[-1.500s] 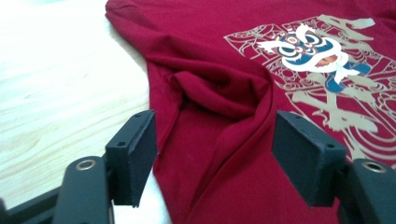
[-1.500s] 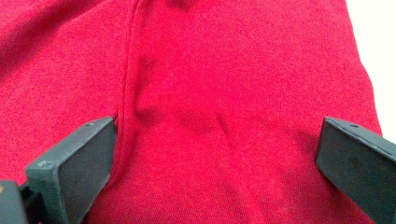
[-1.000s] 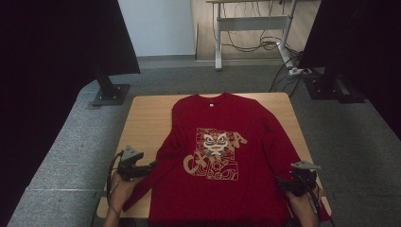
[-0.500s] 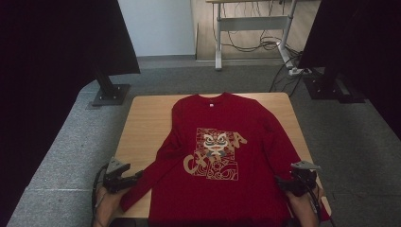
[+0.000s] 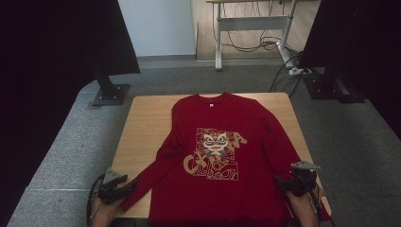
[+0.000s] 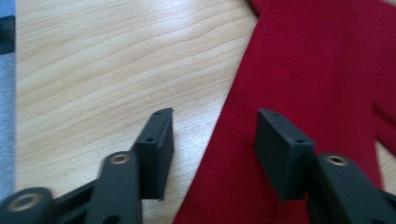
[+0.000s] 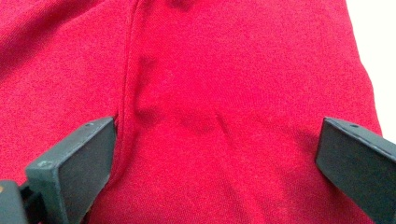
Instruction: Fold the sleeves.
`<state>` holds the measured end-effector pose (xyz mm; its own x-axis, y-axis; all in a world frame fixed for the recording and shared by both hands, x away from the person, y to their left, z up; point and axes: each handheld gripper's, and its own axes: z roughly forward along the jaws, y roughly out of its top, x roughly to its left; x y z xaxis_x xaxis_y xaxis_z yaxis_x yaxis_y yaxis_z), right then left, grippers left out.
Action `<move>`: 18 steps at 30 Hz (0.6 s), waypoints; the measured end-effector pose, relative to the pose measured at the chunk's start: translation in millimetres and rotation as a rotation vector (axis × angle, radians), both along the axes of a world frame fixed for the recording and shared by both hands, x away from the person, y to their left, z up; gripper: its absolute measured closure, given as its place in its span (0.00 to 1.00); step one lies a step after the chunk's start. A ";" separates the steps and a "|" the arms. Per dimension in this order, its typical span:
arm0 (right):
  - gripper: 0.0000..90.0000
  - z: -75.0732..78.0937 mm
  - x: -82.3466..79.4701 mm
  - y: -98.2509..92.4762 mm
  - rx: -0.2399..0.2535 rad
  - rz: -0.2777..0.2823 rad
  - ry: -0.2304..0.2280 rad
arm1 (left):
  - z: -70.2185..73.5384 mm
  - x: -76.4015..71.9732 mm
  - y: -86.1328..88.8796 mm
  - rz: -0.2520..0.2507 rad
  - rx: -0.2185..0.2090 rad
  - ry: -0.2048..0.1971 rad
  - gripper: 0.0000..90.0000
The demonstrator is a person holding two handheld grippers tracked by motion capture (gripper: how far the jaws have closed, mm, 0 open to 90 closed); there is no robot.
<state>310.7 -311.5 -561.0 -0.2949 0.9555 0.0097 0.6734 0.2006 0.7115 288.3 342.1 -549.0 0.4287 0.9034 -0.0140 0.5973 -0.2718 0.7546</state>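
A red long-sleeved shirt (image 5: 222,156) with a cream lion print lies flat, front up, on the wooden table (image 5: 142,127). My left gripper (image 5: 131,187) is at the table's near left, by the cuff end of the left sleeve (image 5: 151,177). In the left gripper view its jaws (image 6: 215,116) have just been closing. They still stand apart, with the sleeve's edge (image 6: 243,154) between them and not pinched. My right gripper (image 5: 280,182) rests at the shirt's near right. Its jaws (image 7: 218,128) are wide open over red cloth (image 7: 243,70) with a seam.
Grey carpet (image 5: 61,156) surrounds the table. Two black stand bases (image 5: 111,94) (image 5: 331,90) sit beyond its far corners. A desk frame with cables (image 5: 255,33) stands at the back. Bare wood lies left of the shirt.
The left gripper has moved left and toward the table's near edge, down to the end of the left sleeve. The right gripper has stayed where it was.
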 end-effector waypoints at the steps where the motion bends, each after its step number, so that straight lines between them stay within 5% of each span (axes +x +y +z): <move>1: 0.00 0.0 0.0 0.0 0.000 0.000 0.000 | 1.3 -0.9 -3.5 -0.012 -0.006 0.011 0.67; 2: 0.00 0.0 0.0 0.0 0.000 0.000 0.000 | 1.3 -0.9 -3.5 -0.012 -0.006 0.011 0.85; 5: 0.00 0.0 0.0 0.0 0.000 0.000 0.000 | 1.7 -0.5 -5.7 -0.019 -0.018 0.017 0.85; 6: 0.00 0.0 0.0 0.0 0.000 0.000 0.000 | 1.7 -0.5 -5.7 -0.019 -0.018 0.017 0.97; 11: 0.00 0.0 0.0 0.0 0.000 0.001 0.000 | 7.4 -3.2 -6.7 -0.030 -0.047 -0.015 0.98; 12: 0.00 0.0 0.0 0.0 0.000 0.001 0.000 | 17.8 -7.2 -7.4 -0.050 -0.097 -0.052 0.98; 14: 0.00 0.0 0.0 0.0 0.000 0.001 0.000 | 22.6 -9.1 -9.3 -0.073 -0.125 -0.070 0.98; 18: 0.00 0.0 0.0 0.0 0.000 0.001 0.000 | 30.0 -11.4 -17.6 -0.110 -0.141 -0.088 0.98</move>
<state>310.7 -311.5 -561.0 -0.2960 0.9551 0.0095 0.6730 0.2015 0.7116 276.9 324.4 -519.1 0.5299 0.8428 -0.0949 0.5000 -0.2200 0.8376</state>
